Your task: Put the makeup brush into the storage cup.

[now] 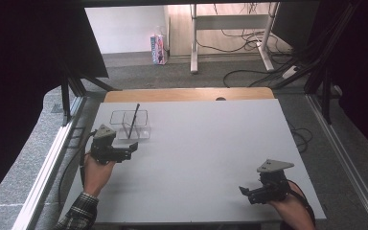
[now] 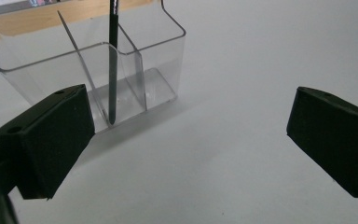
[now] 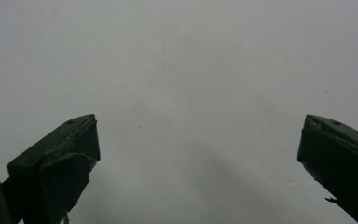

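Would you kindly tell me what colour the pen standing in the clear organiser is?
Black; the pen shows best in the left gripper view.

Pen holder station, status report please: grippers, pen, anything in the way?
Left gripper open, empty, just short of the clear holder. Right gripper open over bare table. Black pen leaning inside the holder. Nothing in the way.

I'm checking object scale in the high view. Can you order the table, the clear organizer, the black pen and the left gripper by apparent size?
1. table
2. clear organizer
3. left gripper, close to the organizer, so unsure
4. black pen
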Demonstrator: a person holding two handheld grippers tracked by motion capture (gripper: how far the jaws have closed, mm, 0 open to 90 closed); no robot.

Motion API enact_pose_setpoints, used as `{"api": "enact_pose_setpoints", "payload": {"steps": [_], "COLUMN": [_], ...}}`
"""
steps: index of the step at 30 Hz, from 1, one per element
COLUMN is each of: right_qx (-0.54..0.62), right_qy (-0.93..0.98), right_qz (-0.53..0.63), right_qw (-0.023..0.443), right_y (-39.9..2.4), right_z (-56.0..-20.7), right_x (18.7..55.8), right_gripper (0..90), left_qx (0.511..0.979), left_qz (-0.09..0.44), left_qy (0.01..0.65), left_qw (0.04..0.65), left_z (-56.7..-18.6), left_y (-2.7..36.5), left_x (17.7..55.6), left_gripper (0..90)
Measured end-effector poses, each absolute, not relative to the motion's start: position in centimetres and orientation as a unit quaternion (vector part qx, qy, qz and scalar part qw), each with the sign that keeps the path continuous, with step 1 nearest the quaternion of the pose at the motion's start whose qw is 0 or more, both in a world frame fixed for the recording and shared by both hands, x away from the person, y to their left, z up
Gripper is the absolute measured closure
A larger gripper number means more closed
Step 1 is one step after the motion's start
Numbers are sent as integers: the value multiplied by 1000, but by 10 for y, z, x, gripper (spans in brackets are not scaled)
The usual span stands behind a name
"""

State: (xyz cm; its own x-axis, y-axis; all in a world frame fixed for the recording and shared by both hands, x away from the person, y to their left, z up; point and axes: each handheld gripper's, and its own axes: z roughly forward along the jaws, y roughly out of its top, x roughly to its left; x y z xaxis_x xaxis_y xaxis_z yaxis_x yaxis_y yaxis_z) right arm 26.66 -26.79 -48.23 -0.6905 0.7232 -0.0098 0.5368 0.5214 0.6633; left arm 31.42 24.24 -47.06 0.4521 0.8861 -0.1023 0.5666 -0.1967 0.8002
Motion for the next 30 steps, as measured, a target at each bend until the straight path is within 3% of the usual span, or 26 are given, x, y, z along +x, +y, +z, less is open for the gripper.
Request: {"api": "enact_pose_setpoints", "payload": {"steps": [30], "right_qx": [368], "right_qy": [858], "right_qz": [326], "right_qw": [145], "right_y": [-268], "right_z": [-481], "right_x": [267], "right_gripper": [0], "left_qx": [747], "left_qz": [175], "left_qy": [484], "left_qw": [421], "left_z": [-471], "left_y": [247], "left_x": [277], "left_gripper": [0]}}
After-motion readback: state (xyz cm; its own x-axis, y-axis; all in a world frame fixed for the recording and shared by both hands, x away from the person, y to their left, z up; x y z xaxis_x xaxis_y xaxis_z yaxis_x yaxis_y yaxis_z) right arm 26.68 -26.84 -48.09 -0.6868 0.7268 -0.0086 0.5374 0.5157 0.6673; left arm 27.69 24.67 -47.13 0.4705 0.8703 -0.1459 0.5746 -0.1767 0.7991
